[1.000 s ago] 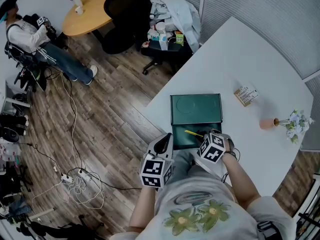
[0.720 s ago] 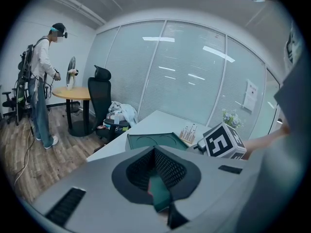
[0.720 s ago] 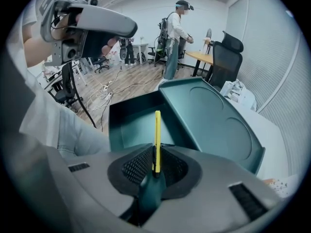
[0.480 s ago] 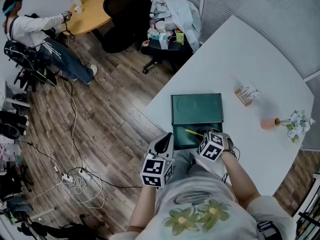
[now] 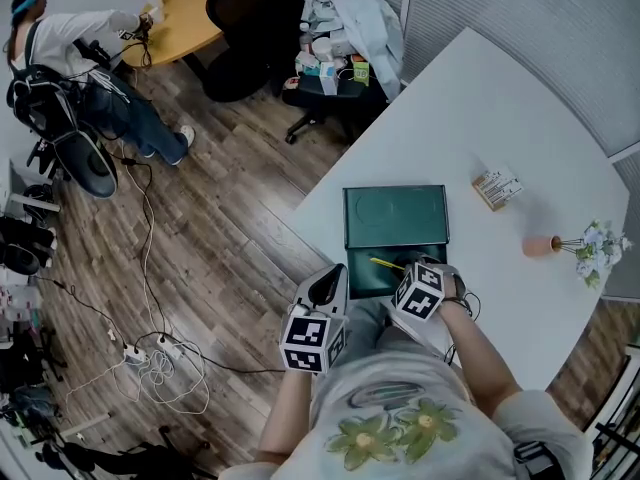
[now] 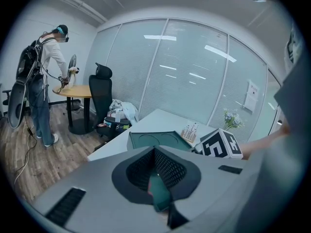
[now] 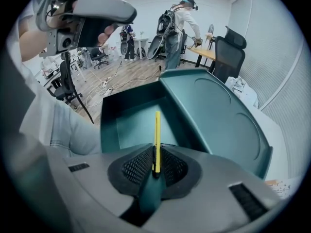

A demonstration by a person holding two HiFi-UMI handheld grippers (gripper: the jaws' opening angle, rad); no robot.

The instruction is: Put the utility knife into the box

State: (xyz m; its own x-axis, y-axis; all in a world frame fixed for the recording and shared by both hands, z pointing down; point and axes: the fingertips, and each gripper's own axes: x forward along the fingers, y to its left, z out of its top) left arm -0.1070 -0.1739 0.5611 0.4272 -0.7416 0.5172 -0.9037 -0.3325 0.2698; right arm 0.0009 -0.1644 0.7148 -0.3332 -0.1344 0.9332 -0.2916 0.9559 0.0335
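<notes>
A dark green box (image 5: 372,280) lies open on the white table (image 5: 500,118), its lid (image 5: 394,216) folded back on the far side. My right gripper (image 5: 404,268) is shut on a thin yellow utility knife (image 5: 385,265), which points out over the box's tray. In the right gripper view the knife (image 7: 157,135) stands edge-up between the jaws of the right gripper (image 7: 155,166), above the tray (image 7: 131,123) and beside the lid (image 7: 218,120). My left gripper (image 5: 325,290) hangs off the table's near edge, left of the box. The left gripper (image 6: 158,178) has its jaws together with nothing in them.
A small carton (image 5: 495,189) and a pink vase with flowers (image 5: 560,245) stand on the table to the right. An office chair piled with clothes (image 5: 340,38) is beyond the table. A person (image 5: 70,58) stands by a round wooden table (image 5: 180,18). Cables (image 5: 160,363) lie on the floor.
Both grippers and the knife have barely moved. The person at the back left has straightened up and reached toward the round wooden table.
</notes>
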